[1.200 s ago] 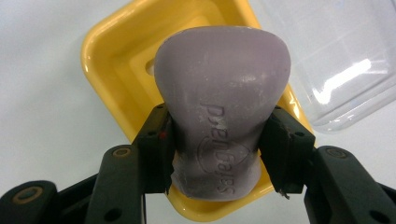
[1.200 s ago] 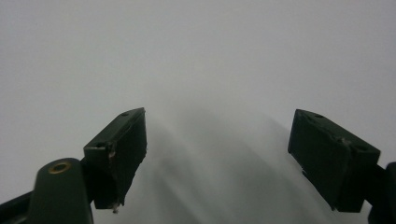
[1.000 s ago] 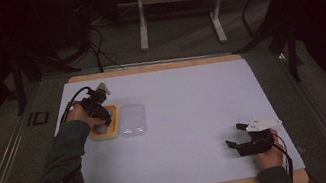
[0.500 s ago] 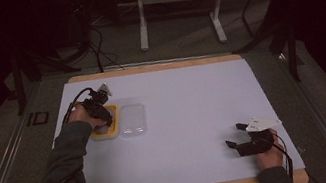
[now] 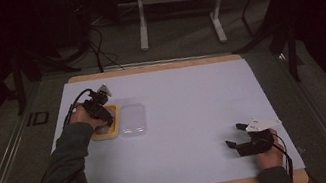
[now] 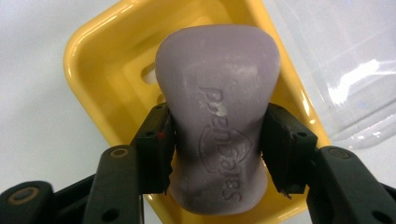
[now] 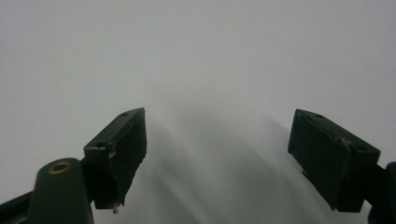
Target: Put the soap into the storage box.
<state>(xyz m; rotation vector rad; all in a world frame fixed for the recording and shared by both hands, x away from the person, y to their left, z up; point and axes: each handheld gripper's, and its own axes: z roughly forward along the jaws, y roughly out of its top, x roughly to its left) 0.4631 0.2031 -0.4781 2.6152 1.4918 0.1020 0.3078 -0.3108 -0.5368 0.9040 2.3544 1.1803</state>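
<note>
A pale purple bar of soap with embossed lettering lies in a yellow soap dish, and my left gripper is shut on its narrow waist, one jaw on each side. From above, that left gripper sits over the yellow dish at the table's left. A clear plastic lid lies right beside the dish, and its glossy edge shows in the left gripper view. My right gripper rests near the front right of the table, jaws wide apart over bare white surface.
The white table top has a wooden rim front and back. Cables trail from both grippers. Beyond the far edge stand metal frame legs on a dark floor.
The left hand and its gripper have shifted slightly over the dish. The right gripper has stayed where it was.
</note>
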